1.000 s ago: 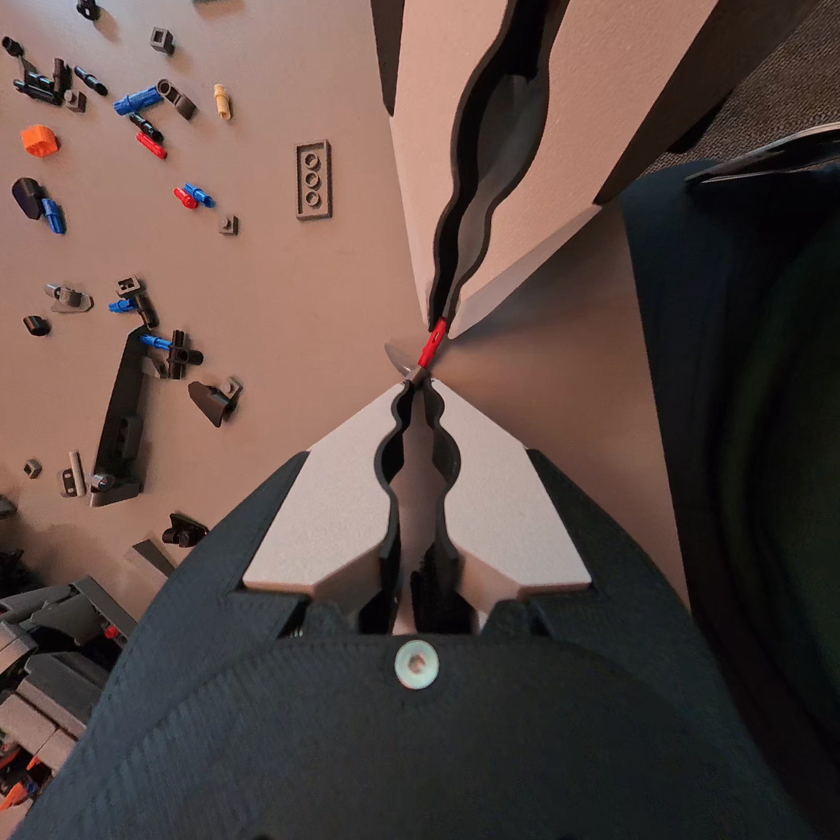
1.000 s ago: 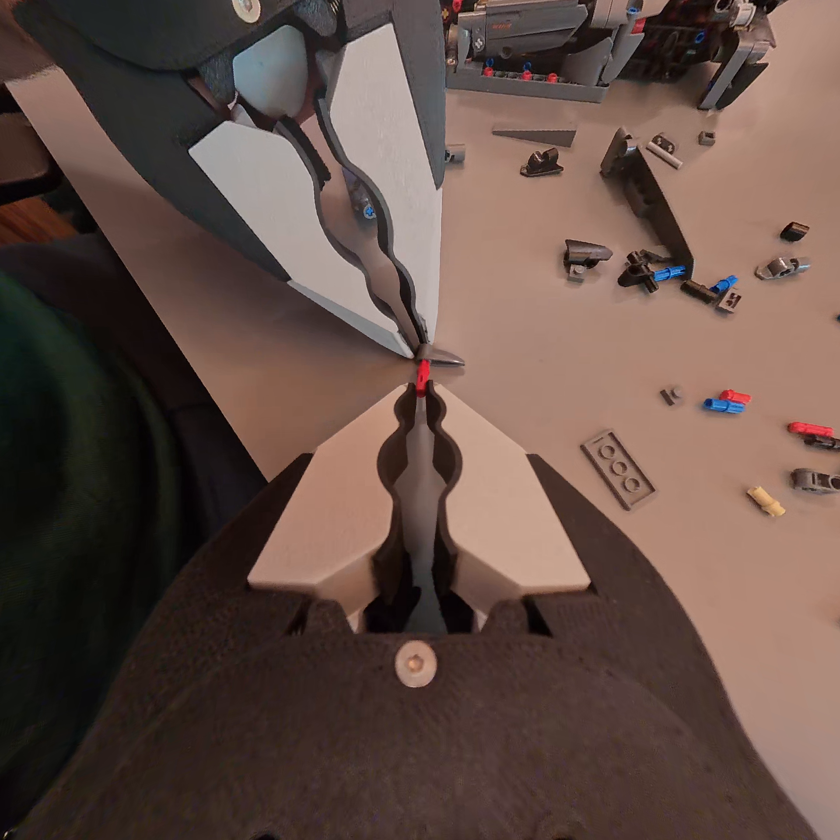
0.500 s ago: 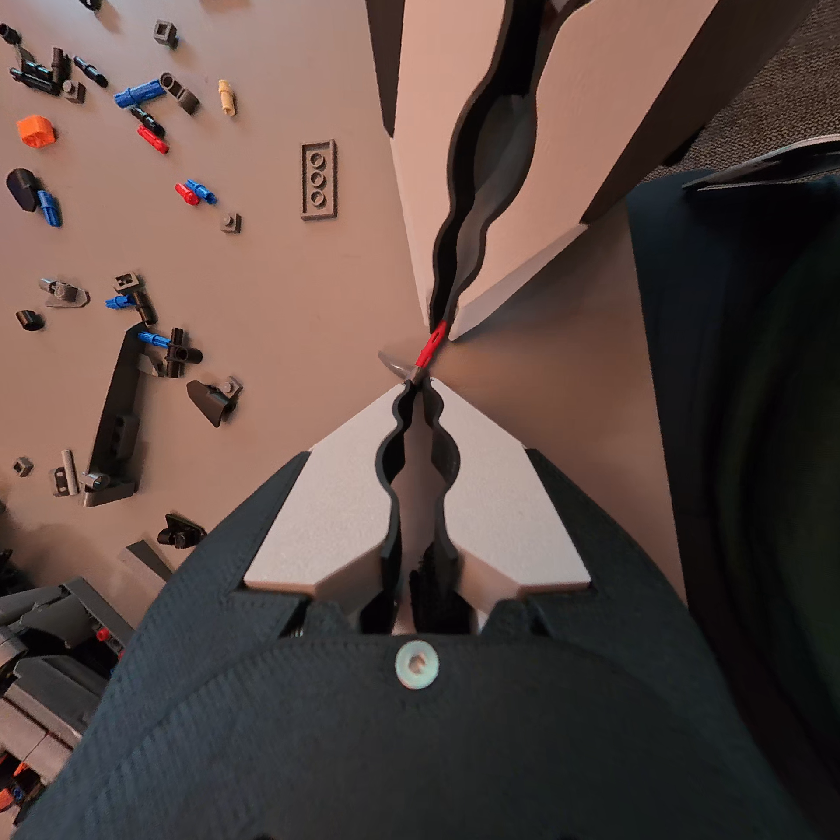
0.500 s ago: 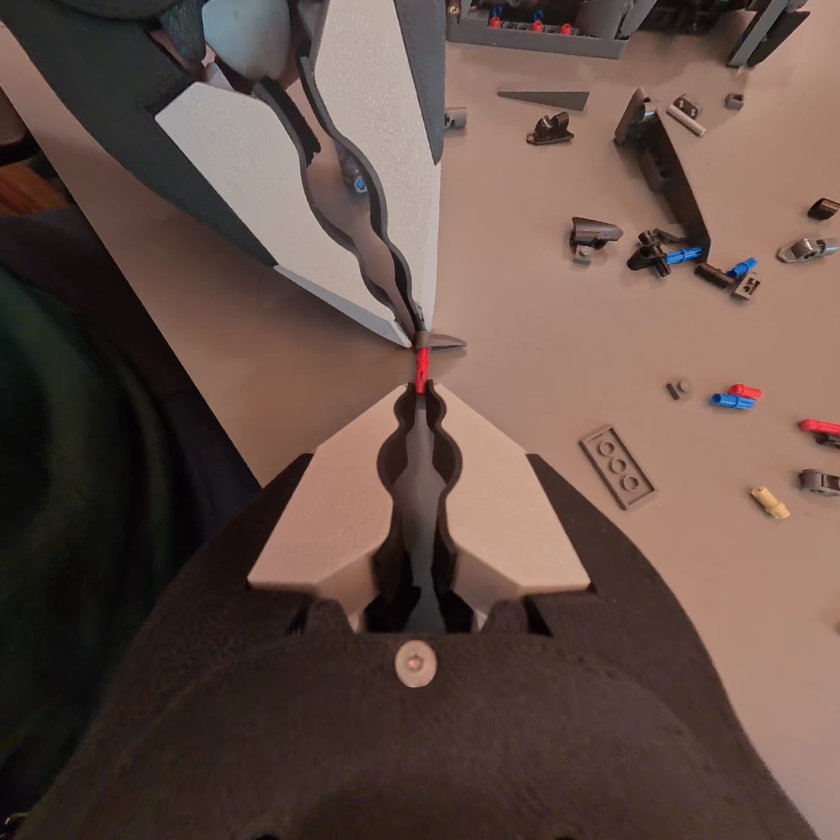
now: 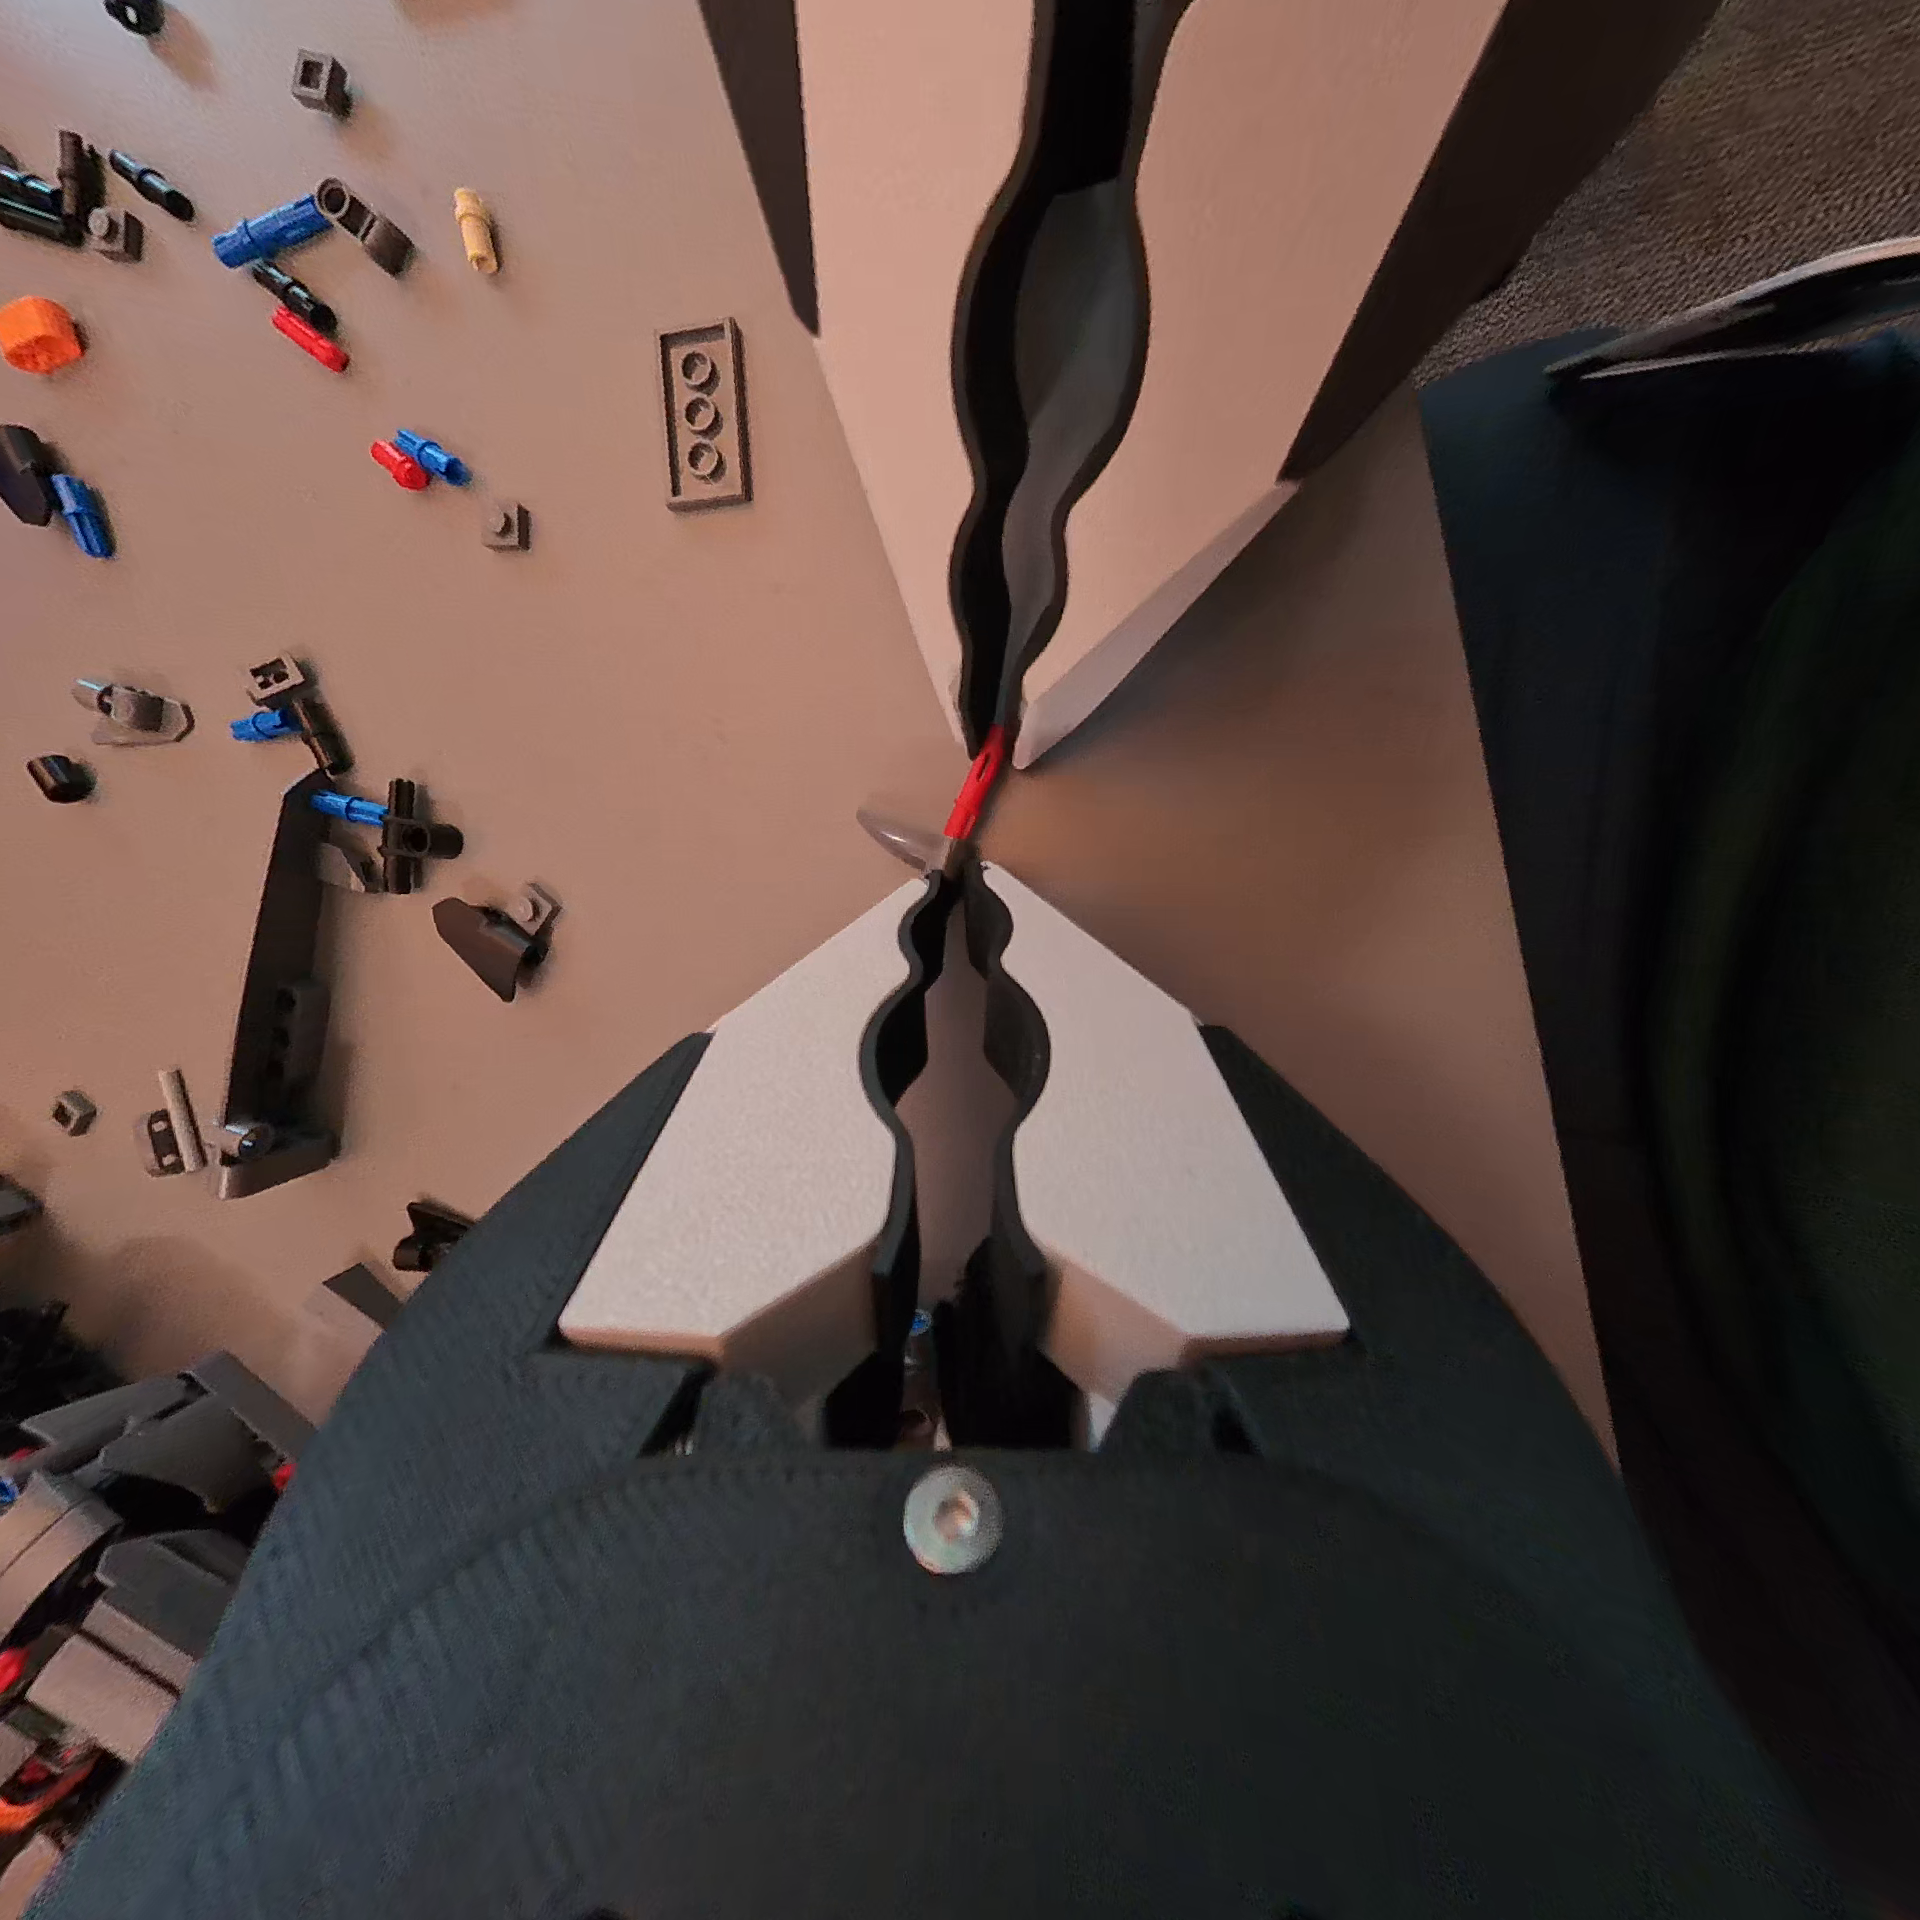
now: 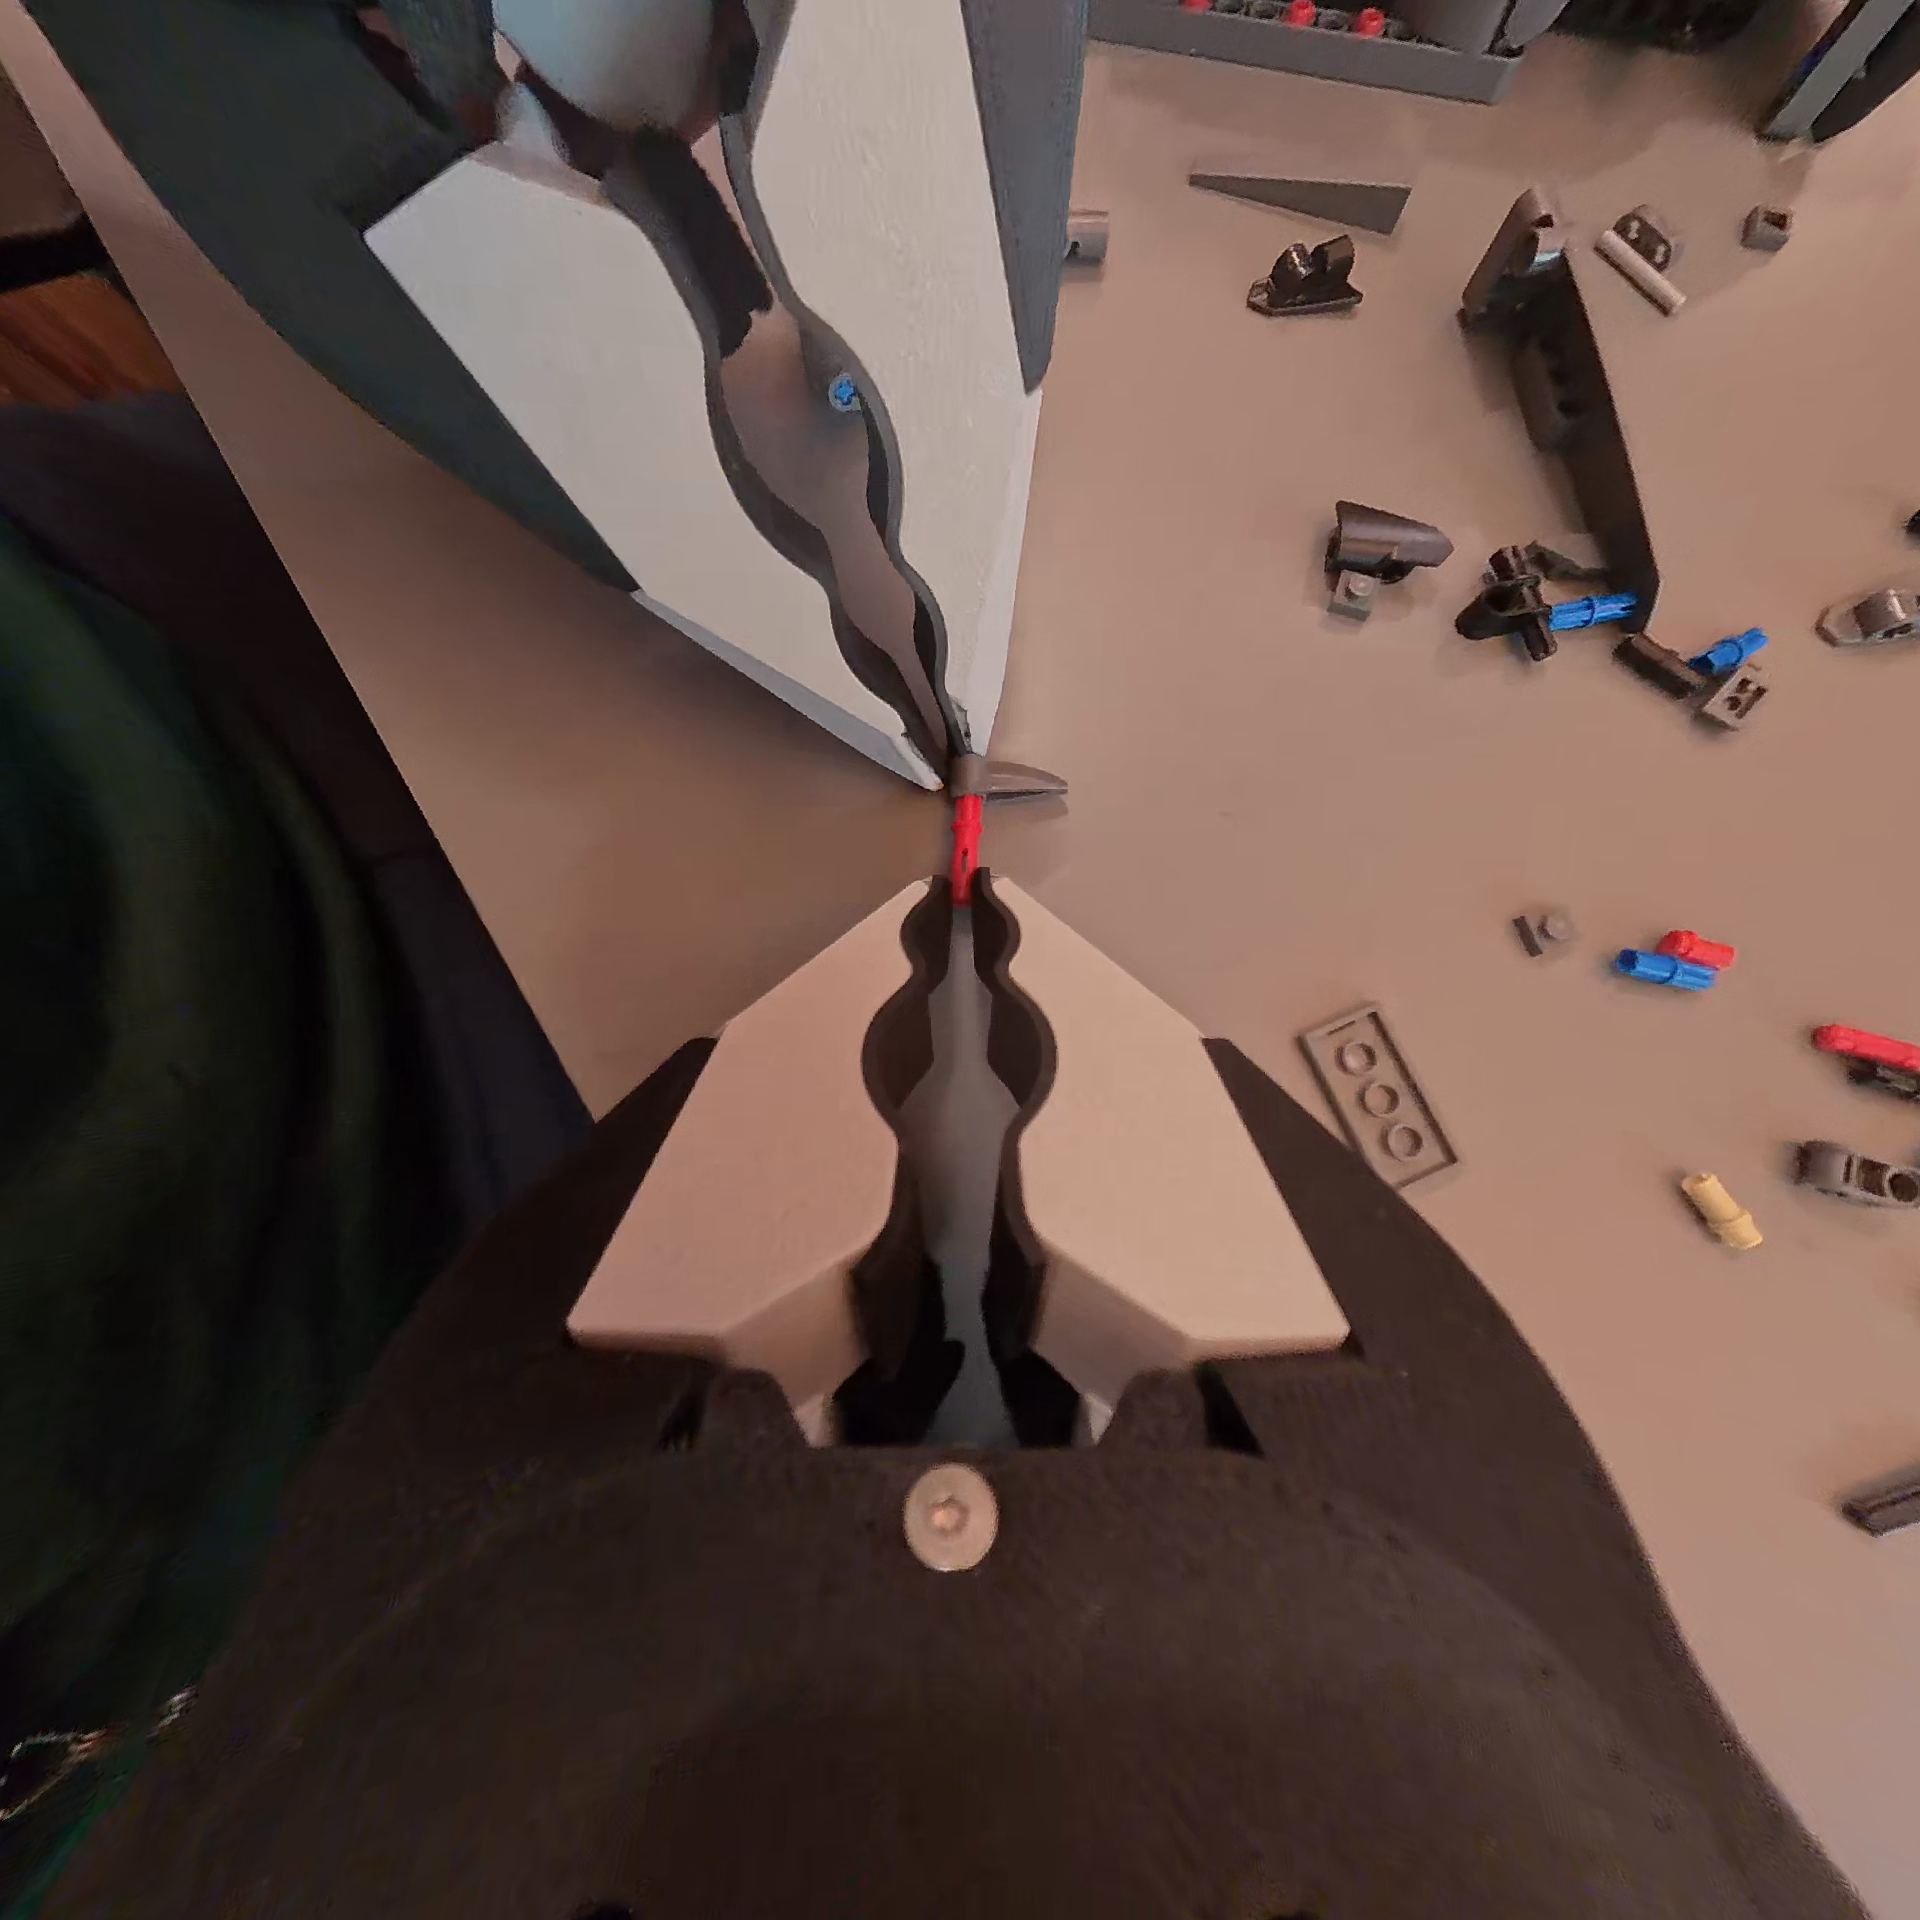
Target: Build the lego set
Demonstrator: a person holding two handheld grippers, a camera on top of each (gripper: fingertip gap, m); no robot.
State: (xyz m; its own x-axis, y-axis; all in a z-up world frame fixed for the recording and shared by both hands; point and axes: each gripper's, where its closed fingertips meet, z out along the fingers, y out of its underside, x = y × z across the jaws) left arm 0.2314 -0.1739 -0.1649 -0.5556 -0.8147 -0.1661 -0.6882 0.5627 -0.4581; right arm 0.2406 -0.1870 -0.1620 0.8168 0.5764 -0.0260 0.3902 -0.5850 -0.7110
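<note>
My left gripper [image 5: 951, 881] is shut on a small grey wedge-shaped piece [image 5: 896, 834], held just above the table. My right gripper [image 6: 966, 888] is shut on a thin red pin [image 6: 966, 840]. The two grippers meet tip to tip near the table's edge. The pin's far end touches the grey piece [image 6: 1013, 779]; I cannot tell whether it sits inside it. In the left wrist view the right gripper [image 5: 995, 740] comes in from the top with the red pin [image 5: 975, 792]. In the right wrist view the left gripper [image 6: 951, 764] comes in from the top left.
Loose pieces lie on the table: a grey three-hole plate [image 5: 704, 414], a long dark beam [image 5: 281, 997], blue and red pins [image 5: 416, 462], a tan pin [image 5: 476, 229], an orange piece [image 5: 40, 332]. A partly built grey model [image 5: 104, 1507] stands nearby. A person's dark clothing [image 5: 1714, 935] is beyond the table edge.
Both grippers stay shut and tip to tip. They have drifted slightly over the table. A little more of the red pin shows between the tips than one second ago.
</note>
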